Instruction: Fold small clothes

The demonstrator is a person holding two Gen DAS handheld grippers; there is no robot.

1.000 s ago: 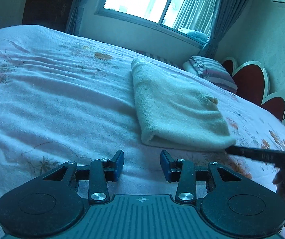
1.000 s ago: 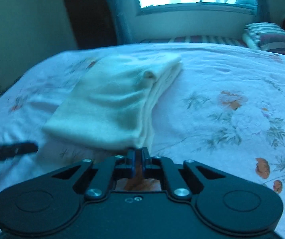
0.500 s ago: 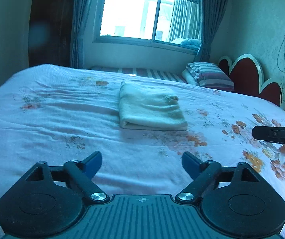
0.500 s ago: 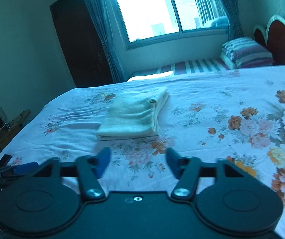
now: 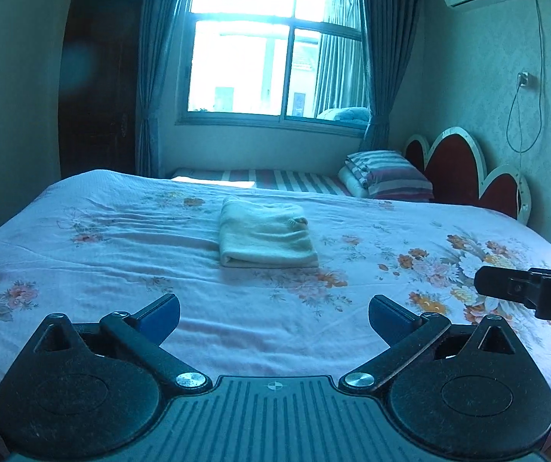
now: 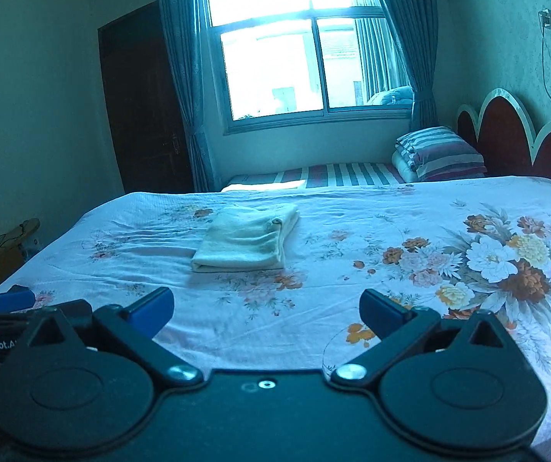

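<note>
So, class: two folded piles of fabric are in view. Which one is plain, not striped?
The cream folded garment mid-bed on the floral sheet; the striped bedding sits by the headboard.

The folded garment [image 5: 265, 235] is a soft, fuzzy cream knit, matt all over. The bed sheet [image 5: 121, 254] beneath it is thin printed cotton-like cloth, lightly creased. Each hand-held gripper is matt black plastic with shiny metal screws [image 5: 357, 379]; the fingertips [image 6: 151, 310] carry smooth blue pads. The far headboard [image 5: 464, 169] looks glossy red with a white rim. The curtains [image 6: 183, 77] are dull woven cloth.
</note>
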